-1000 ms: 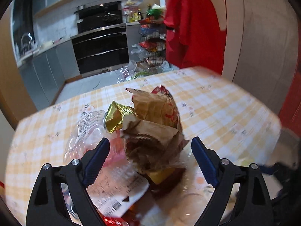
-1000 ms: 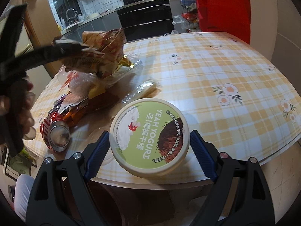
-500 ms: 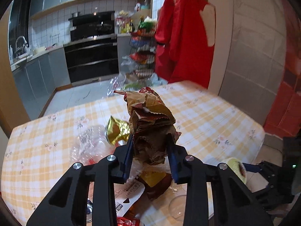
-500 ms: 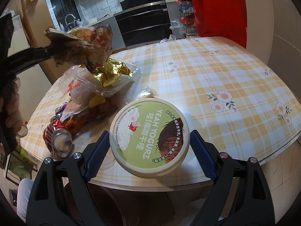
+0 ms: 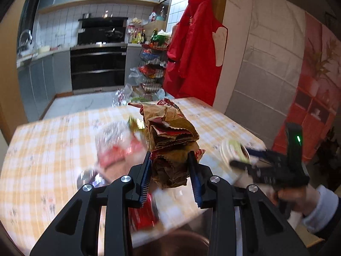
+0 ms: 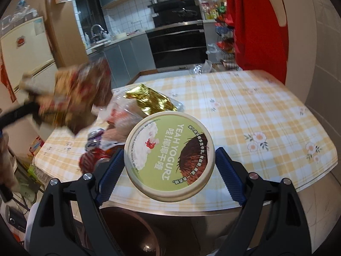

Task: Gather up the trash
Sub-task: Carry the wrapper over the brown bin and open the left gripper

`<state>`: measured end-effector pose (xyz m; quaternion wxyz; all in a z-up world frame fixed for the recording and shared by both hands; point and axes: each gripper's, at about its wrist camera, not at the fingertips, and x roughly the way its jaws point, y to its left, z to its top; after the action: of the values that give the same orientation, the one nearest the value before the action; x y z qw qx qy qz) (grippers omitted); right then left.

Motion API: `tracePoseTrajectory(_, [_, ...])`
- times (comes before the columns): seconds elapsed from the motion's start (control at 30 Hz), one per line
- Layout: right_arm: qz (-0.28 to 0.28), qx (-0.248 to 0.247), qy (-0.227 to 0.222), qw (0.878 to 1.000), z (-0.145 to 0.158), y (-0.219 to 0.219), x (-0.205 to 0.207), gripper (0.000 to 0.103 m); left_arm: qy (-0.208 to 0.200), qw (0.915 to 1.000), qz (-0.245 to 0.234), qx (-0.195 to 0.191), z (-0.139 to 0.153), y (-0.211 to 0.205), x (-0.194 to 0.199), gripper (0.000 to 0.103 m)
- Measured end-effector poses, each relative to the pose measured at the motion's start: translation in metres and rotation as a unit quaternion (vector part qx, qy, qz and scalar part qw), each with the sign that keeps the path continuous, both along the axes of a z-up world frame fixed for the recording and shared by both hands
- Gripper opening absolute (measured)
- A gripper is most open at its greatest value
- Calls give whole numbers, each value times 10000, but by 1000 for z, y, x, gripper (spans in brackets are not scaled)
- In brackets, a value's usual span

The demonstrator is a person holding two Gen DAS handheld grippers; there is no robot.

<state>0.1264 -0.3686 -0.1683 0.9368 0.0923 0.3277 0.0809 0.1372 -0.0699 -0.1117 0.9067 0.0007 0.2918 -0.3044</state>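
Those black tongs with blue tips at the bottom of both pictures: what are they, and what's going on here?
They are hand-held grippers, one in each of a person's hands; no robot arm is involved. Each carries a camera looking forward along its two fingers, so each picture is one gripper's own view.

In the left-hand view, the left gripper is clamped on a crumpled brown wrapper, lifted off the table. To the right in that view you see the other gripper and the hand holding it.

In the right-hand view, the right gripper holds a round yogurt tub between its pads, above the table's near edge. Still lying on the checked tablecloth: a gold foil wrapper, clear plastic packaging and a crushed red can.
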Motion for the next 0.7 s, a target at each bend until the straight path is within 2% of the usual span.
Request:
tracePoseTrajectory(0.27, [269, -123, -221, 9993, 29, 26, -28, 85, 653, 9975, -200, -201, -32, 56, -76, 33])
tracePoseTrajectory(0.4, [384, -152, -294, 9987, 39, 38, -39, 85, 931, 9947, -399, -175, -51, 67, -103, 34])
tracePoseTrajectory(0.57, [509, -192, -377, 9978, 50, 52, -54, 85, 1079, 9925, -580, 6, -69, 63, -120, 35])
tracePoseTrajectory(0.7, [580, -269, -345, 9974, 50, 57, -55, 85, 1245, 9903, -616, 7, -85, 58, -118, 35])
